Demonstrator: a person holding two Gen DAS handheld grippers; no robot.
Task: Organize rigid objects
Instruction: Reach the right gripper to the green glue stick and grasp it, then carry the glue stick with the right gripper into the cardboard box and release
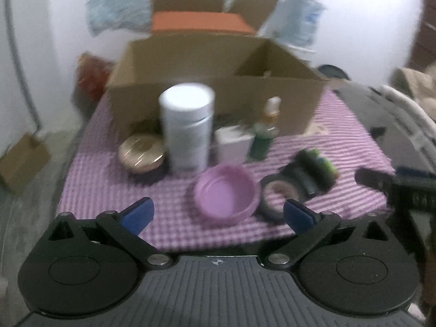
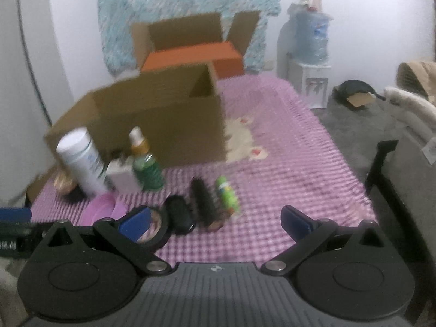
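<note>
Left gripper (image 1: 218, 214): jaws spread wide, holding nothing, blue fingertips (image 1: 137, 215) over the near edge of the checked cloth (image 1: 114, 188)
Right gripper (image 2: 216, 219): jaws wide apart and empty, hovering at the near cloth edge; its black body shows at the right margin of the left view
Near row: shallow lilac plastic bowl (image 1: 227, 192), round and smooth, just ahead of the left gripper; beside it a round black compact (image 1: 273, 194) lying open
Middle right: glossy black oval case (image 2: 179, 214), bristly dark hairbrush (image 2: 205, 200) and slim green tube (image 2: 227, 193) lie side by side, close together
Middle left: tall white cylindrical bottle (image 1: 188, 126), upright; gold round tin (image 1: 141, 154) touching its left foot; small white box (image 1: 234, 145) and green bottle with amber top (image 1: 265, 130) to its right
Open room: bare purple-and-white cloth to the right of the tube, out to the right table edge
Far: open corrugated cardboard box (image 1: 215, 81) right behind the bottles; second open carton with orange contents (image 2: 196, 51) behind it; water dispenser jug (image 2: 310, 35) by the wall
</note>
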